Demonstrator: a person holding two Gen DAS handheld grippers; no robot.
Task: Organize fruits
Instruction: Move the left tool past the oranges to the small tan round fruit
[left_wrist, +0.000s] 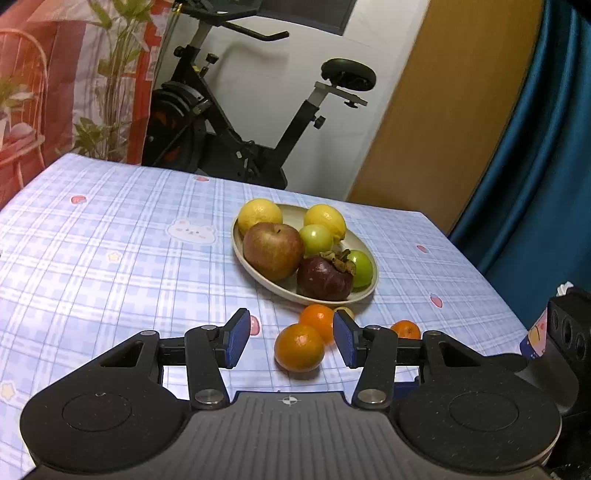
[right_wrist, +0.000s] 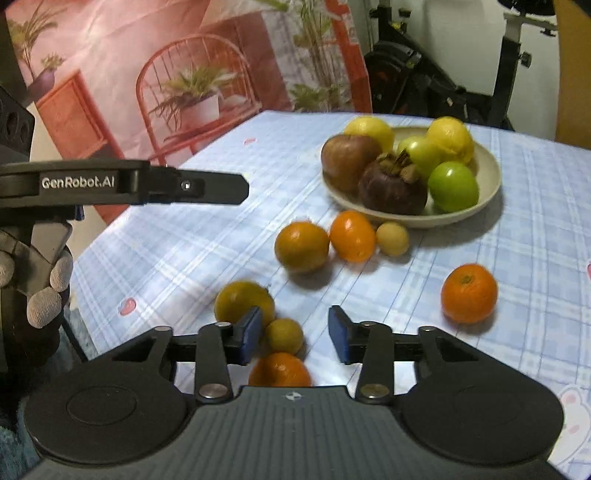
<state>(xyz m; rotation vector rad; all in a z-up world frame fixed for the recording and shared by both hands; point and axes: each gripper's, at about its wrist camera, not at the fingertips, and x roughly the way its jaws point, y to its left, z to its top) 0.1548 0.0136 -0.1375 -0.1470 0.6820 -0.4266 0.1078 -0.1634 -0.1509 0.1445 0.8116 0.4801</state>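
Lettering "GenRobot.AI" shows on the left gripper (right_wrist: 236, 190), jaws parted over an orange (left_wrist: 299, 347), gripping nothing. Right gripper (right_wrist: 295, 334) stands open too, empty, a small yellow fruit (right_wrist: 284, 336) between. Plate (right_wrist: 487, 192) of fruit sits toward the tabletop's far edge.

A smooth checked cloth (left_wrist: 129, 258) covered the table; the plate (left_wrist: 365, 258) looked matt, perhaps ceramic; the green fruits (right_wrist: 453, 186) shone glossy.
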